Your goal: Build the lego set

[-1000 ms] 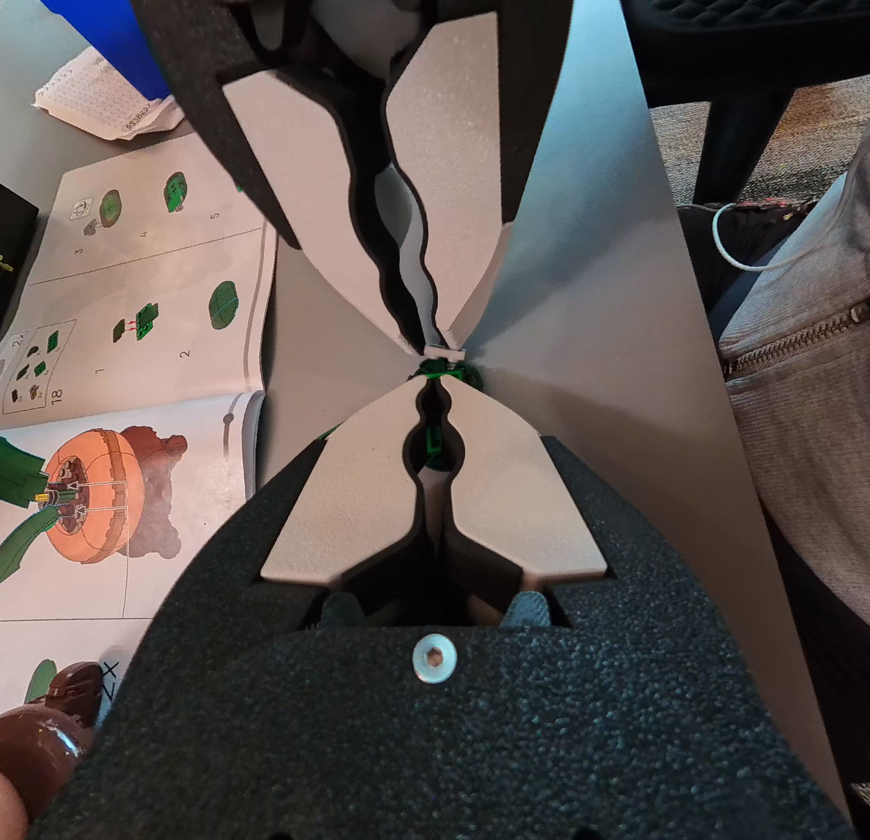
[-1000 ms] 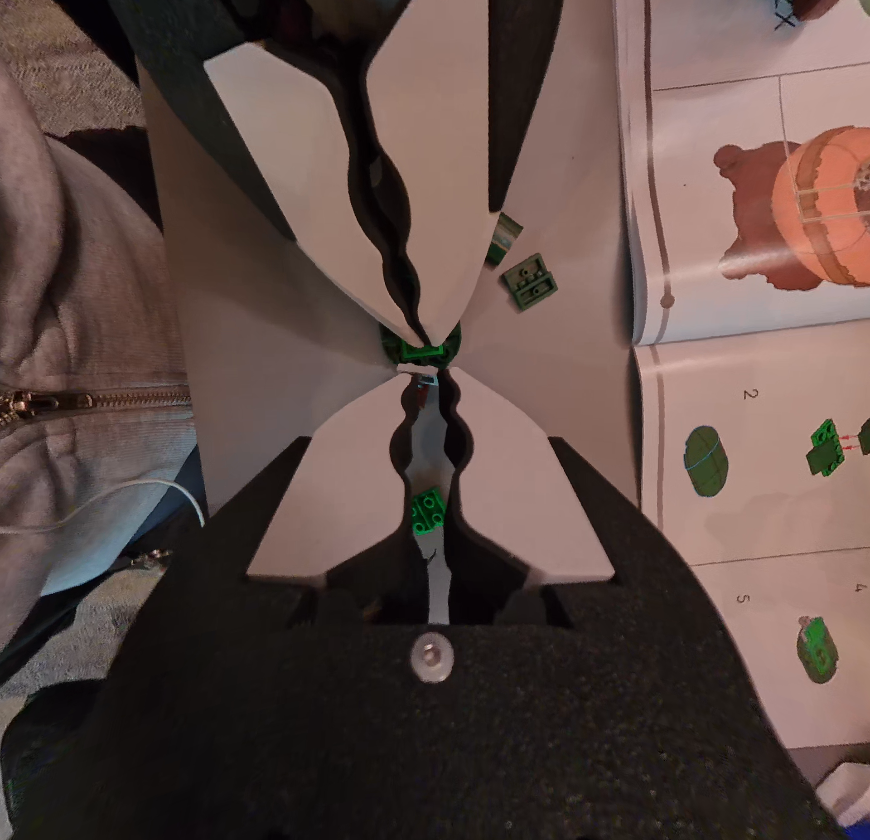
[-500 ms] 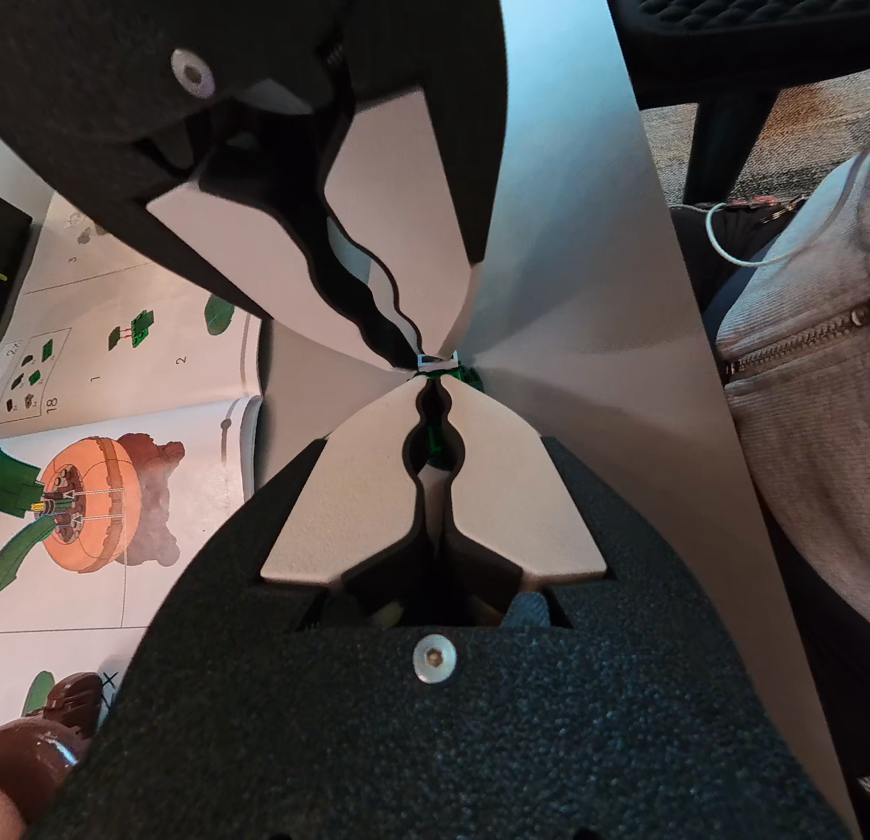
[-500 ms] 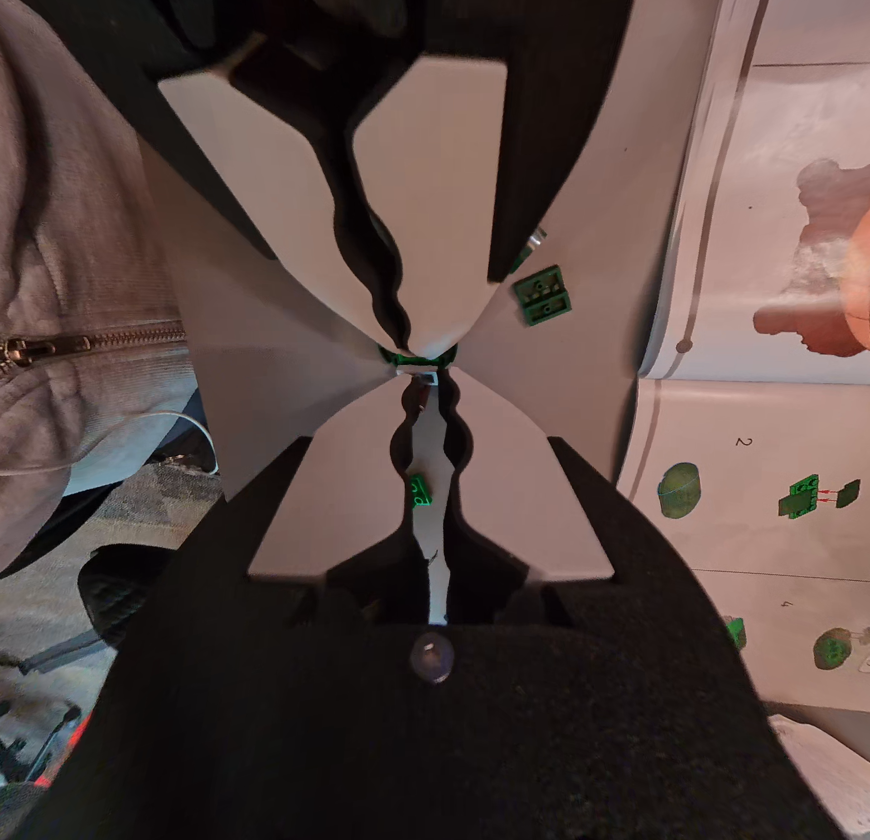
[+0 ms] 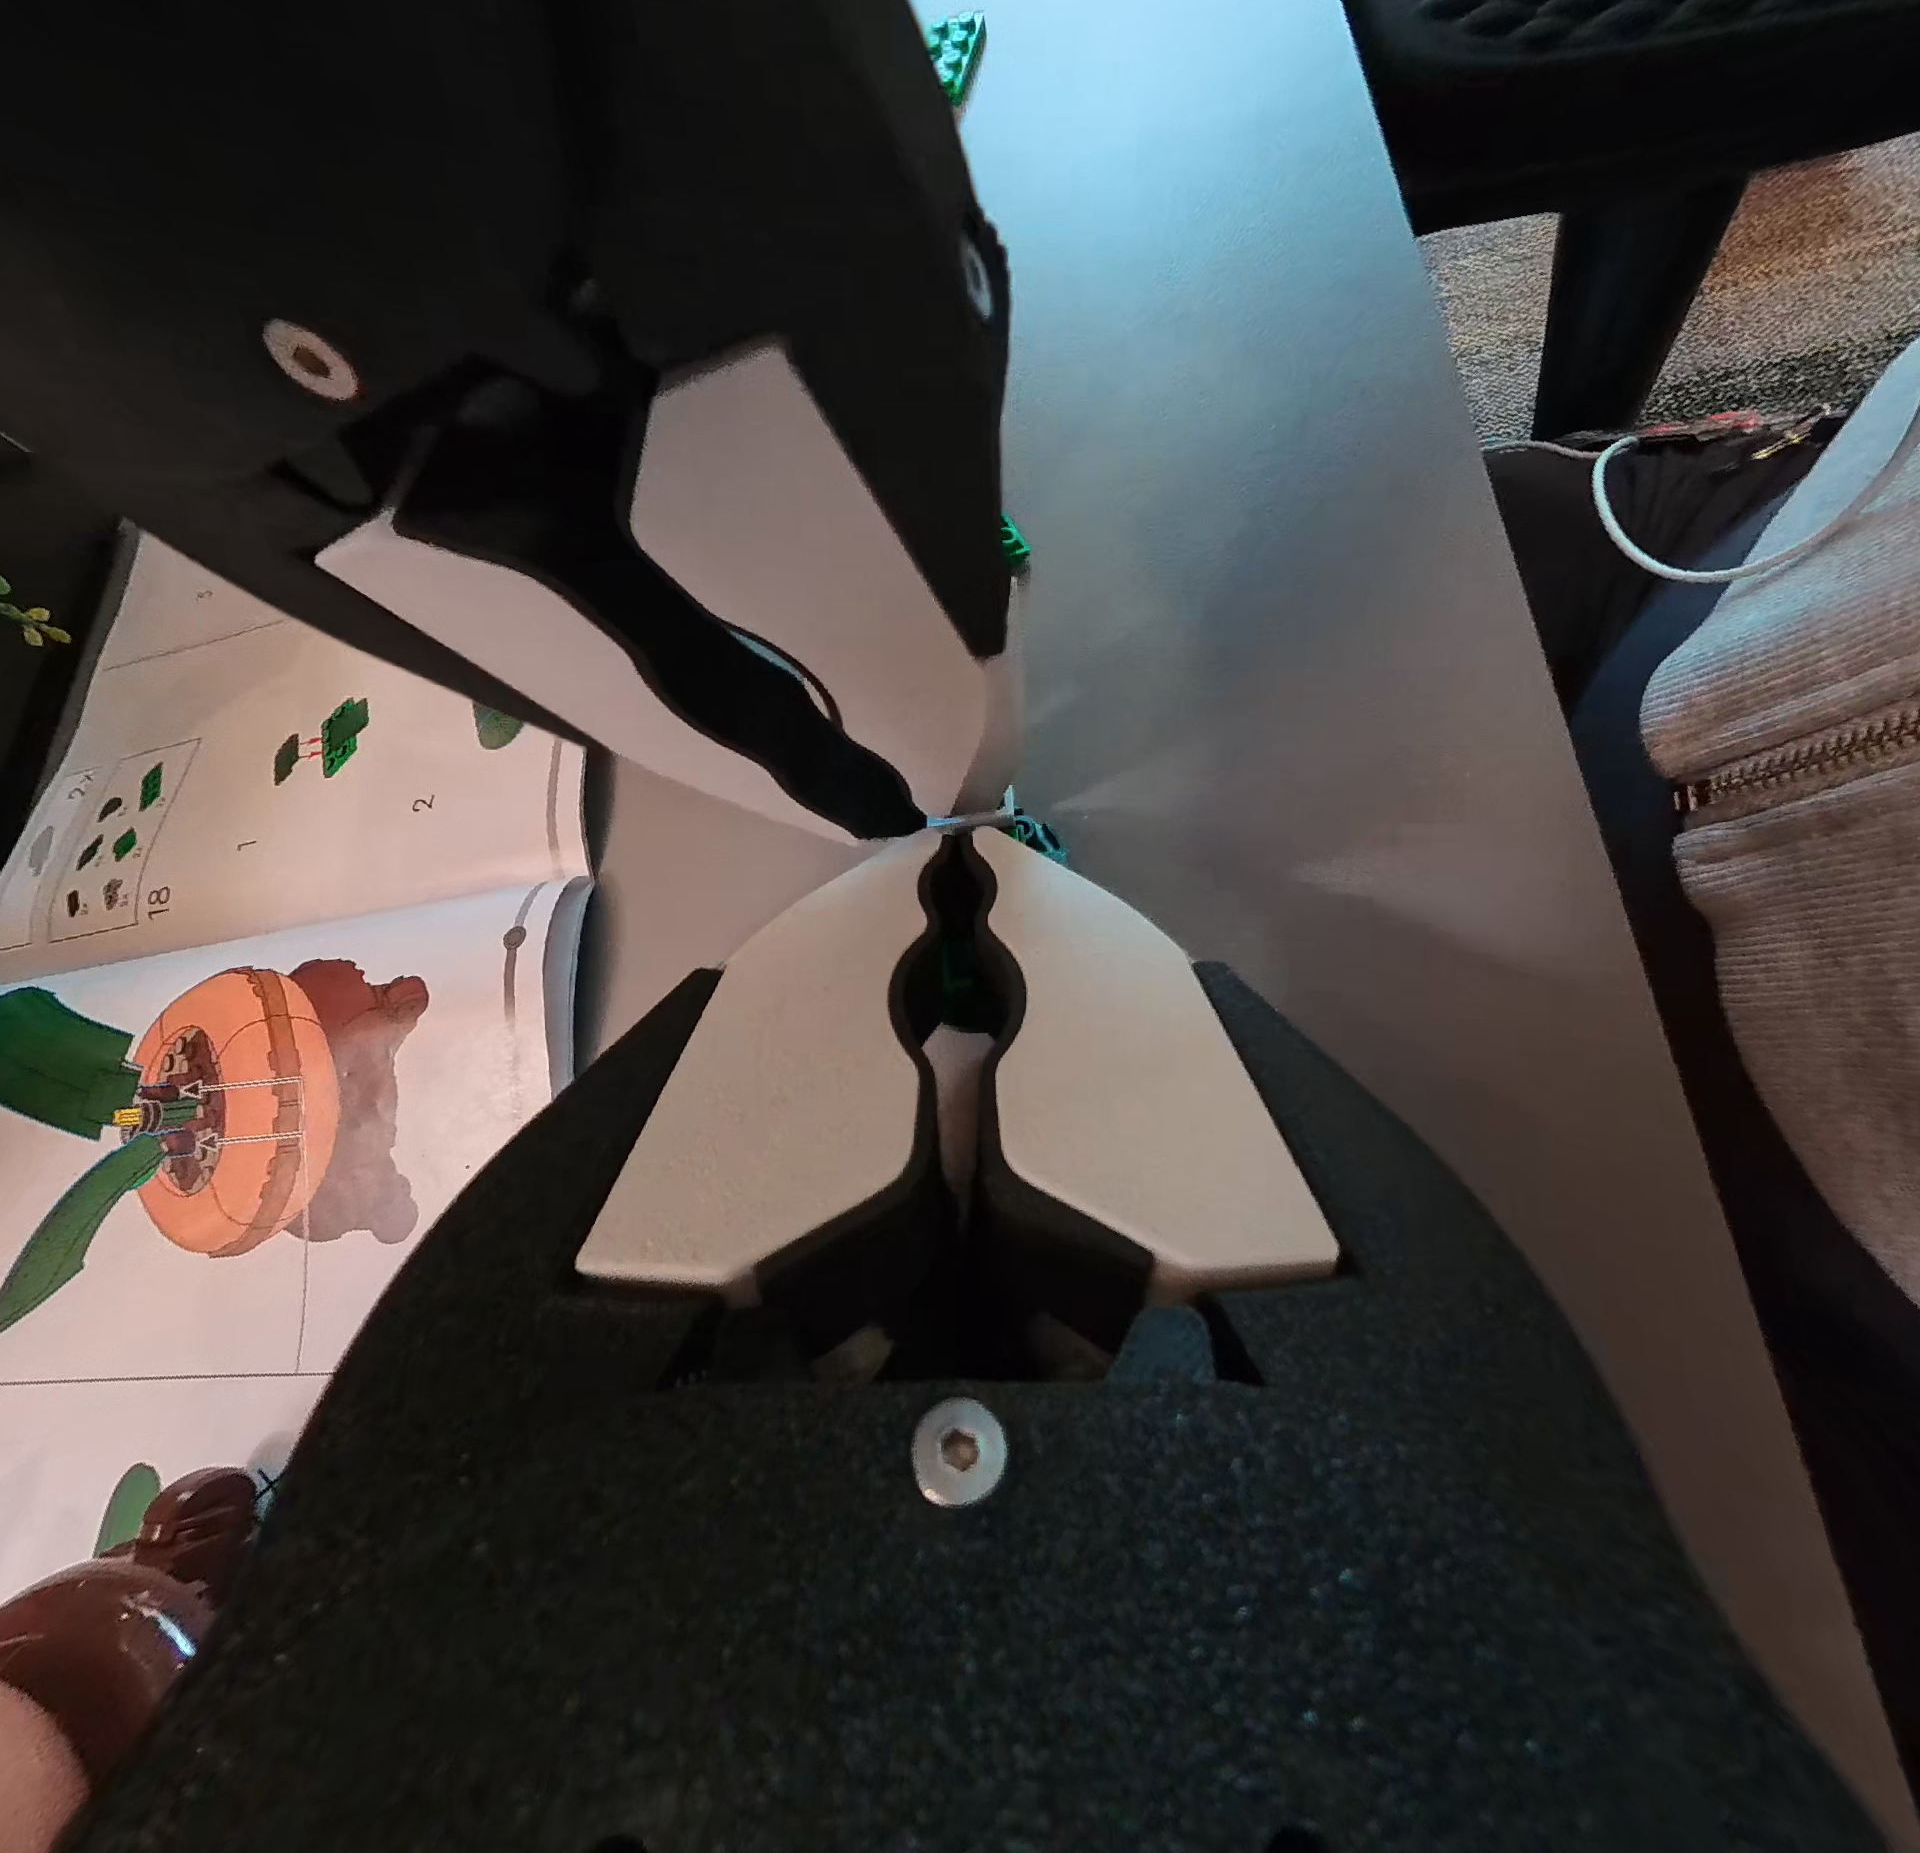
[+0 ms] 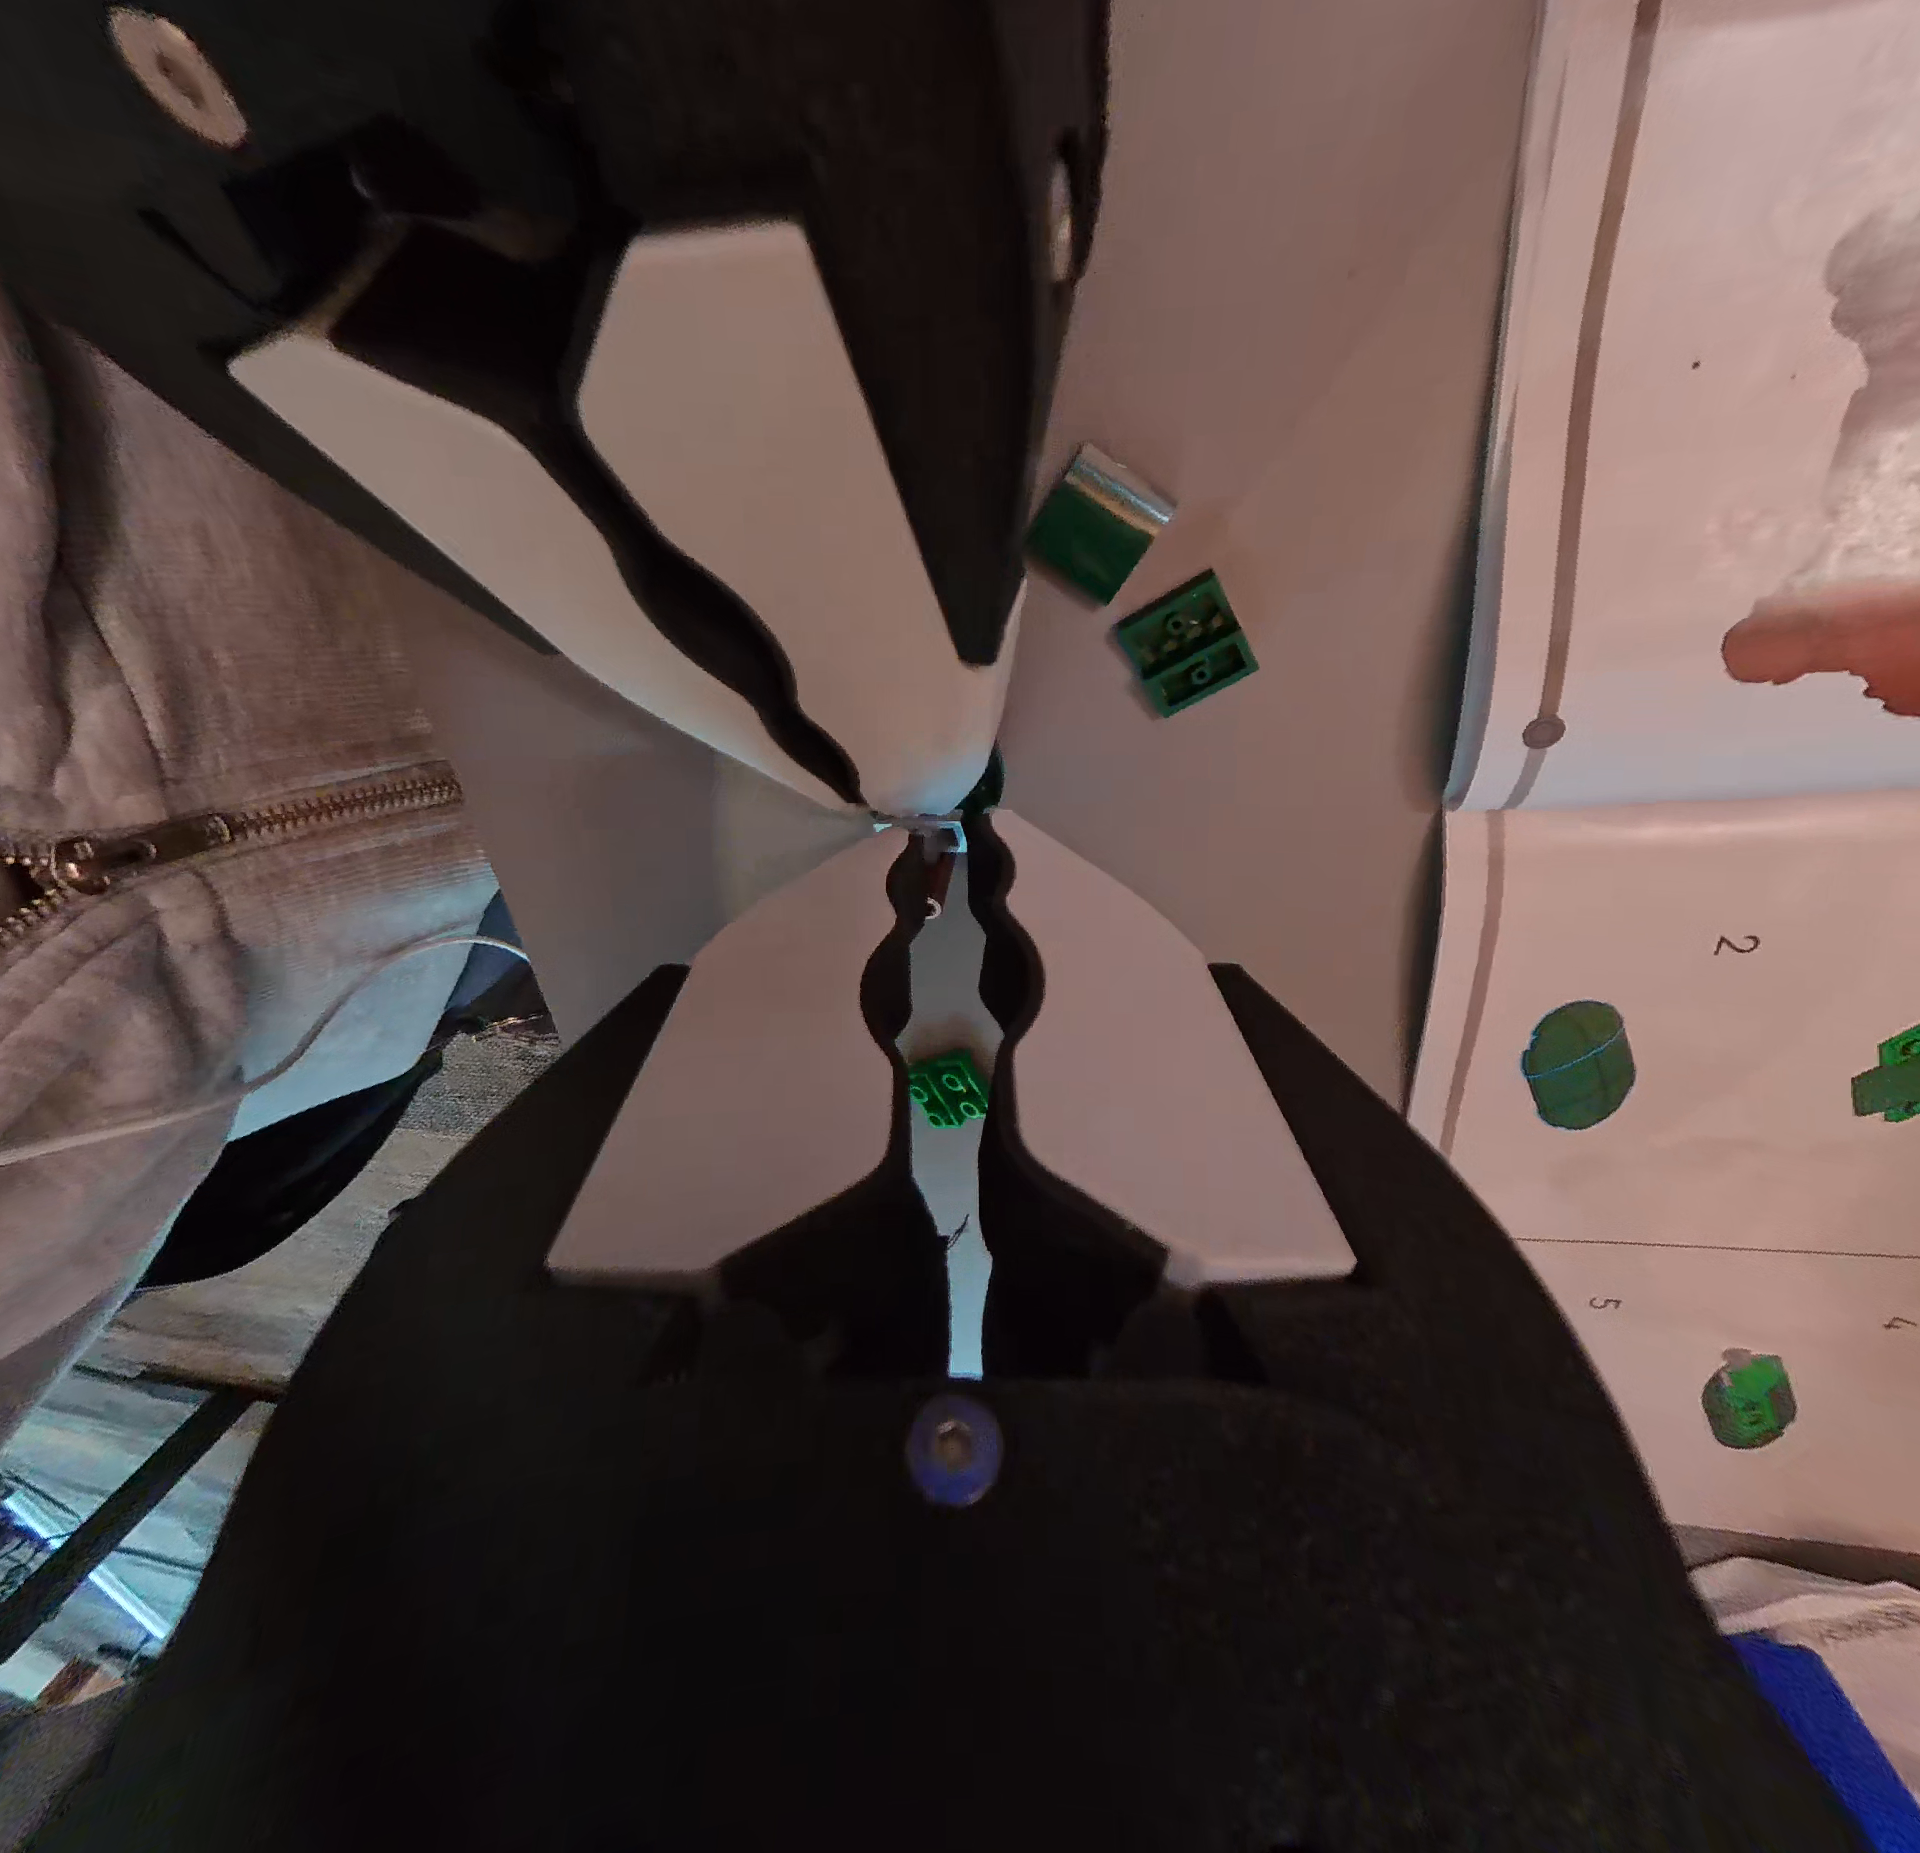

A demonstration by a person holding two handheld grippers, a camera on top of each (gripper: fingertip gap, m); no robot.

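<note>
- The left hand-held gripper [image 5: 961,847] is closed on a small green lego piece [image 5: 958,972].
- The right hand-held gripper [image 6: 928,835] is pinched on a tiny pale piece [image 6: 928,824], tip to tip above the counter [image 6: 1247,349].
- Loose green bricks [image 6: 1187,644] lie beside the instruction booklet [image 6: 1714,1128].

I see two loose green pieces on the tabletop at 1 o'clock: a smooth sloped brick [image 6: 1099,539] and a brick lying underside-up [image 6: 1187,643], just beside each other. A studded green plate [image 6: 948,1089] lies at 6 o'clock.
</note>
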